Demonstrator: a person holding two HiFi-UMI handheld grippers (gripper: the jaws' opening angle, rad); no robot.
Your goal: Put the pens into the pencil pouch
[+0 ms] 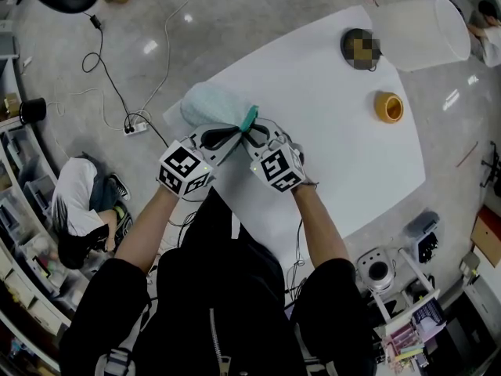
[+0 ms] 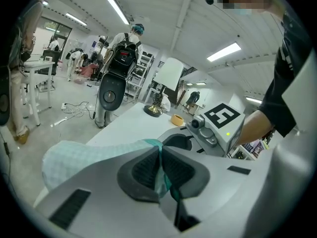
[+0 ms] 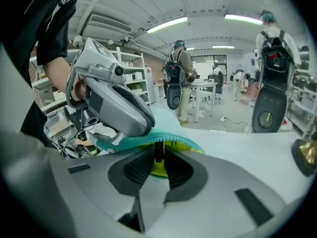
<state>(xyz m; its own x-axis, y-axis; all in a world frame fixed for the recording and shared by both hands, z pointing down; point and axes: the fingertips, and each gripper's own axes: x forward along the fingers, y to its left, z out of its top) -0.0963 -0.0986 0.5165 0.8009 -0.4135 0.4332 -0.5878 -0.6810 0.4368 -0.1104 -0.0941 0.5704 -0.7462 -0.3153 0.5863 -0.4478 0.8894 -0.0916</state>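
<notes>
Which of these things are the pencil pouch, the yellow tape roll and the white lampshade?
pencil pouch (image 1: 210,104), head view, on its pale checked fabric body.
yellow tape roll (image 1: 387,117), head view, on the roll's near outer wall.
white lampshade (image 1: 423,34), head view, on the middle of its side wall.

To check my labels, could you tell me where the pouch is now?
In the head view the pouch is at the table's left corner, held by the left gripper and right gripper.

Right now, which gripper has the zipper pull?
The right gripper: its jaws pinch the dark pull under the teal zipper; the left gripper clamps the pouch fabric.
</notes>
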